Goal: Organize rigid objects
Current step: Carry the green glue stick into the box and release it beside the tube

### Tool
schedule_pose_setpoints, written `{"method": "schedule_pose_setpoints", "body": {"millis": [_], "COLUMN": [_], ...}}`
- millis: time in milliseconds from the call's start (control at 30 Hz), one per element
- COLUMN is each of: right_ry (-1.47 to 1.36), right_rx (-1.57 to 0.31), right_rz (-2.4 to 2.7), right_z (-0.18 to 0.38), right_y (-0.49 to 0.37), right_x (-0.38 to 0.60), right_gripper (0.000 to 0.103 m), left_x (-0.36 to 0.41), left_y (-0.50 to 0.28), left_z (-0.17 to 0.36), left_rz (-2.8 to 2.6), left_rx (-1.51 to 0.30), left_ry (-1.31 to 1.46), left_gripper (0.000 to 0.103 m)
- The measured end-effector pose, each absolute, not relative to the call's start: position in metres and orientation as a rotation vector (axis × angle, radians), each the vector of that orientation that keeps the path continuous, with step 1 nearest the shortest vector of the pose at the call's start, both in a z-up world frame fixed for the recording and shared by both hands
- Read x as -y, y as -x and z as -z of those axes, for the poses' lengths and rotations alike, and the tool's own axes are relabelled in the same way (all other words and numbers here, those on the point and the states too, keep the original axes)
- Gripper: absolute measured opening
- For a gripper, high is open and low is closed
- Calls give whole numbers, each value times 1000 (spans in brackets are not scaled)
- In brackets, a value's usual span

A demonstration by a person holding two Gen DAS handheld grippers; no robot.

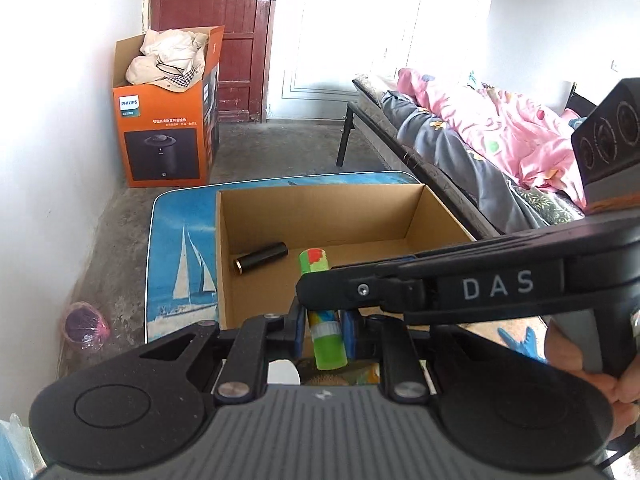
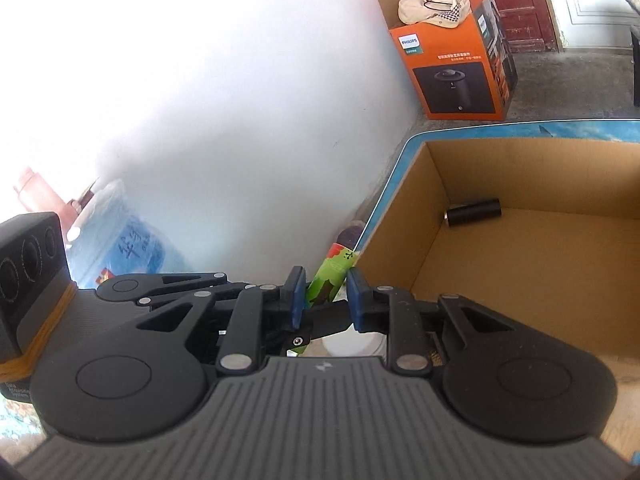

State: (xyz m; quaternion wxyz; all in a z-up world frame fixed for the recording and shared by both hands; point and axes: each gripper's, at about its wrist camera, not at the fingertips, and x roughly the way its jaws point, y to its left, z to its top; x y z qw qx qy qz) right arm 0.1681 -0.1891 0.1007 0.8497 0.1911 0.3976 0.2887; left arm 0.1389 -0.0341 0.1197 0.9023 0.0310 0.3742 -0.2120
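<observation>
Cardboard box (image 1: 248, 216) mostly bare inside; left gripper (image 1: 324, 330) and right gripper (image 2: 324, 300) both pinching green tube (image 1: 326, 344) by its near rim.

— That tube (image 1: 326, 328) is bright green with a red patch and a white band.
— And the table (image 1: 180, 264) is blue, printed with white sailboats. The box (image 1: 320, 208) on it is plain brown, with a black cylinder (image 1: 261, 261) inside.
— The bedding (image 1: 500, 136) is pink with coloured spots.
</observation>
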Motion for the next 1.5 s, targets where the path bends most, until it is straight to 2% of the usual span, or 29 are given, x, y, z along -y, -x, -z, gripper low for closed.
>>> {"method": "schedule_pose_setpoints", "body": {"millis": [267,467,633,833,900,1033,1100,1200,1333,1433,1500], "right_ry": [-596,-586,-596,-576,-537,-429,-366,-266,-170,-76,-26], "right_rx": [-1132,-1223,-1224,-1237,-1270,-1365,-1408,-1442,-1482,-1476,-1461], "right_rz": [-562,-495,-477,-470,-466,-437,-407,-382,-380,-387,-398], "right_z": [-25,24,27,15,16,28,35,39,49,52,46], "right_y": [-291,-333,-342,-320,-318,-326,-333,-328,-329,-329,-325], "right_x": [220,216,231,246,239,209,193,174,150,130,126], "right_gripper": [21,21,21,23,24,26,26,26,26,22,16], "left_x": [79,88,79,51,41,20,10,-7,-25,-36,-42], "left_y": [-243,-269,-261,-230,-211,-177,-159,-150,-130,-114,-107], "left_z": [-61,-27,-35,-63,-74,-88,-88,-82,-69,-59,-52], "left_rz": [388,363,358,356,354,331,320,317,342,367,379], "left_rx": [-981,-1064,-1038,-935,-877,-775,-753,-737,-749,-749,-749], "left_ry": [-195,-241,-222,-157,-133,-74,-41,22,82,132,166], "left_gripper": [19,19,20,38,50,60,70,77,81,89,93]}}
